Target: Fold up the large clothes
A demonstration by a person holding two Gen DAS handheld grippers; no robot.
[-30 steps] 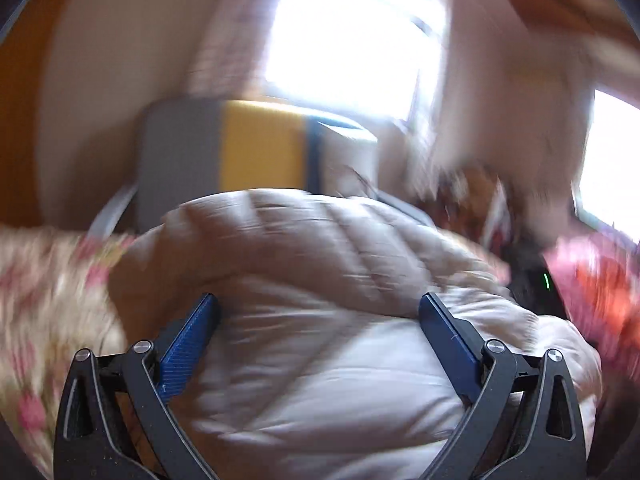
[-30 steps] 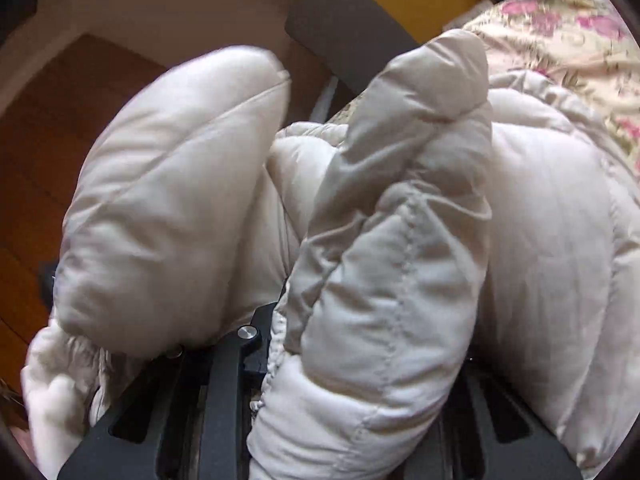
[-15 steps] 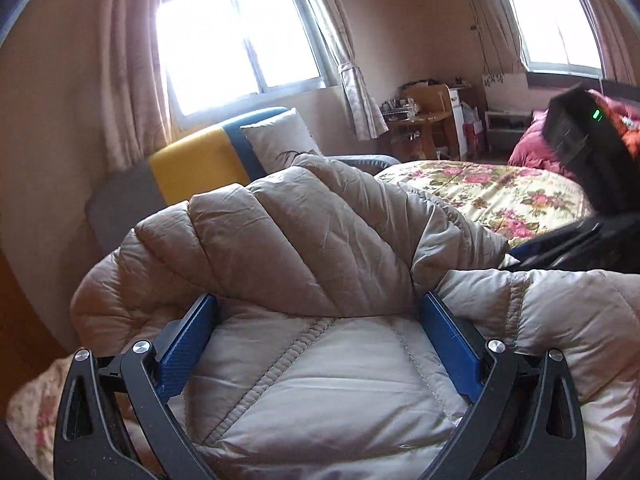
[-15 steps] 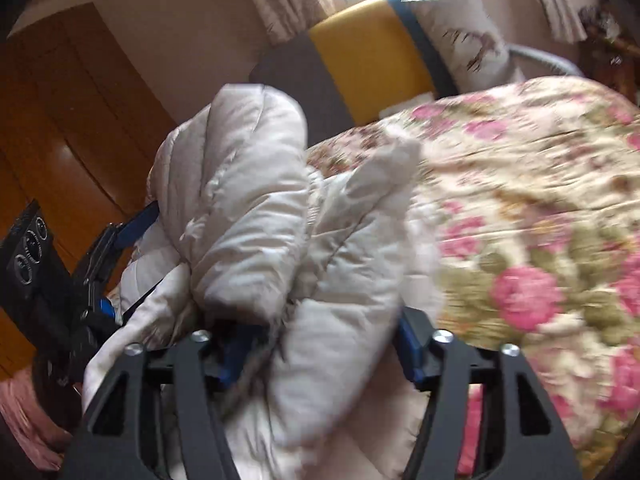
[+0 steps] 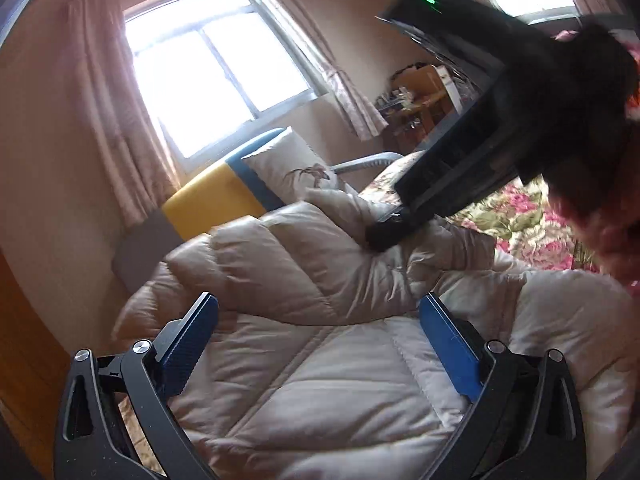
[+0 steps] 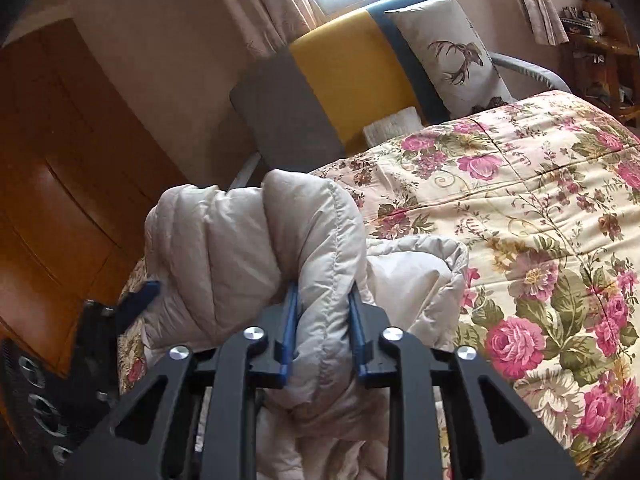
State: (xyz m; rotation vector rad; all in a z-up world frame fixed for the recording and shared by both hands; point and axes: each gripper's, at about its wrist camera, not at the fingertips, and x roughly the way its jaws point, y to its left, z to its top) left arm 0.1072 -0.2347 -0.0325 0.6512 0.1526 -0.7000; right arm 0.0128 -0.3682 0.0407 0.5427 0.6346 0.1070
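A puffy beige quilted jacket (image 5: 320, 368) lies bunched on the flowered bed. In the left wrist view my left gripper (image 5: 318, 340) stands wide open, with the jacket's bulk between its blue pads and both pad faces showing. My right gripper (image 6: 323, 320) is shut on a raised fold of the jacket (image 6: 256, 248), pinched between its narrow blue pads. Seen from the left wrist, the right gripper (image 5: 384, 236) reaches down from the upper right onto the jacket's far ridge. One blue finger (image 6: 138, 298) of the left gripper touches the bundle's left side.
The flowered quilt (image 6: 540, 200) spreads to the right of the jacket. Behind the bed stands a grey, yellow and blue chair back (image 6: 344, 76) with a deer pillow (image 6: 452, 52). A wooden wardrobe (image 6: 52, 160) is on the left. A dark fuzzy sleeve (image 5: 592, 120) hangs at the right.
The right gripper's jaws spread, then closed on a thinner fold, and it rose. The left wrist view rolled, and the right gripper came in over the jacket from the upper right.
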